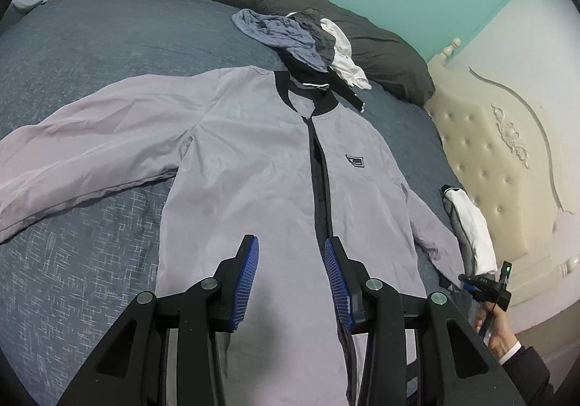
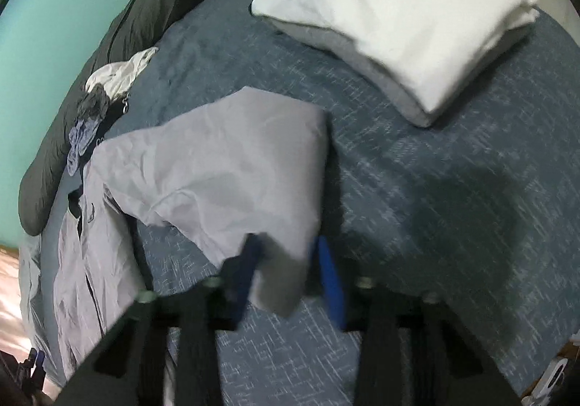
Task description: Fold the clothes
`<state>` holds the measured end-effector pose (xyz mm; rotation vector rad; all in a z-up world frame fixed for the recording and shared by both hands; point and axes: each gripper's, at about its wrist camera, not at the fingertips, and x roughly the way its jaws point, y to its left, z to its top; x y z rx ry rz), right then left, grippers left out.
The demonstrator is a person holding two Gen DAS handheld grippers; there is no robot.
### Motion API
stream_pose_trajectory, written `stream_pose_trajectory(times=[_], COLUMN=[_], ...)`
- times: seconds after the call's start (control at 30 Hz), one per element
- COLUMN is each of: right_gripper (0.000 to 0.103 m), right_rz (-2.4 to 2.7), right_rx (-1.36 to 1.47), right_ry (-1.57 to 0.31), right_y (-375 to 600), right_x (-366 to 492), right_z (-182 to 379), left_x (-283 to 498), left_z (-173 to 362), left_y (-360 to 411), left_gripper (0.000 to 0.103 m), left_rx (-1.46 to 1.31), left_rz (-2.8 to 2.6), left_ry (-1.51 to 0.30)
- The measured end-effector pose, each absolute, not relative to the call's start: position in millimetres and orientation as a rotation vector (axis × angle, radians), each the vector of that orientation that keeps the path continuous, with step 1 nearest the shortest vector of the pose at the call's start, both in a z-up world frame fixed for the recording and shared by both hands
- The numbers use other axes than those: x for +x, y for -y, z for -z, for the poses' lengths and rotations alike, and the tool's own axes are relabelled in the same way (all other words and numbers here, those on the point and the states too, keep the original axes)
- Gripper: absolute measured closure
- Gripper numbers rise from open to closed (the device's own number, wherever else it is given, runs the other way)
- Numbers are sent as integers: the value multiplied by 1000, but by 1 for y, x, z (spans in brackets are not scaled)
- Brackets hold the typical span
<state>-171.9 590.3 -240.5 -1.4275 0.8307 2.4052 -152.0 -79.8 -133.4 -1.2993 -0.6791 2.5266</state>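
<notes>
Lay spread face up on the blue bedspread [image 1: 90, 43]: a grey jacket [image 1: 253, 159], zip open, collar toward a heap of clothes [image 1: 290, 36]. Hovered above its lower front, jaws apart and empty: the left gripper [image 1: 291, 282]. Caught between the right gripper [image 2: 290, 275] pads, in a blurred view: the sleeve cuff [image 2: 279, 282]. Sat near the headboard: a white pillow [image 2: 398, 14].
</notes>
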Motion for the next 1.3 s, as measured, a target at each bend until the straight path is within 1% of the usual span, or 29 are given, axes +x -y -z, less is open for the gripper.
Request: stream_pose_trajectory(times=[0.07, 0.17, 0.27, 0.33, 0.5, 0.53, 0.63, 0.73, 0.9, 1.0, 1.03, 1.1, 1.13, 1.17, 1.23, 1.3], right_gripper=[89, 92, 92, 92, 92, 89, 89, 88, 87, 87, 86, 72, 54, 43, 42, 42], right_rz=[-2419, -2531, -2641, -2698, -2816, -2838, -2821, -2870, -2888, -2795, -2747, -2676, -2647, -2620, -2579, -2544], right_rx=[-1421, -1337, -1327, -1352, -1525, -1562, -1644, -1606, -1470, -1435, -1430, -1422, -1433, -1448, -1474, -1489], right_ry=[-760, -569, -368, -338, -325, -322, -305, -418, -538, -696, -743, -787, -831, -881, -974, -995], right_y=[-587, -572, -543, -528, -481, -472, -456, -462, -487, -514, -524, -536, -541, -545, -551, -552], right_x=[-177, -184, -199, -209, -232, -236, -243, -238, -227, -222, -220, -216, -214, -212, -209, -210], right_z=[236, 211, 189, 185, 200, 203, 217, 215, 205, 209, 213, 221, 227, 234, 247, 257], left_x=[-152, -153, -154, -154, -154, -154, -154, -155, -156, -157, -157, -157, -157, -157, -158, -158], left_z=[136, 141, 142, 141, 140, 140, 140, 140, 139, 139, 139, 139, 139, 139, 139, 139], left_y=[83, 90, 93, 91, 89, 89, 92, 95, 96, 95, 95, 94, 94, 94, 93, 93], left_gripper=[61, 61, 61, 61, 61, 61, 61, 61, 61, 61, 60, 60, 60, 60, 60, 60], left_rx=[-1310, -1323, -1324, -1318, -1320, -1321, -1323, -1319, -1316, -1316, -1316, -1316, -1316, -1316, -1316, -1317], left_rz=[-2532, -2534, -2516, -2521, -2514, -2513, -2514, -2520, -2519, -2518, -2517, -2516, -2515, -2515, -2514, -2513], left_ry=[680, 695, 728, 715, 705, 705, 705, 705, 710, 707, 707, 705, 704, 704, 702, 701])
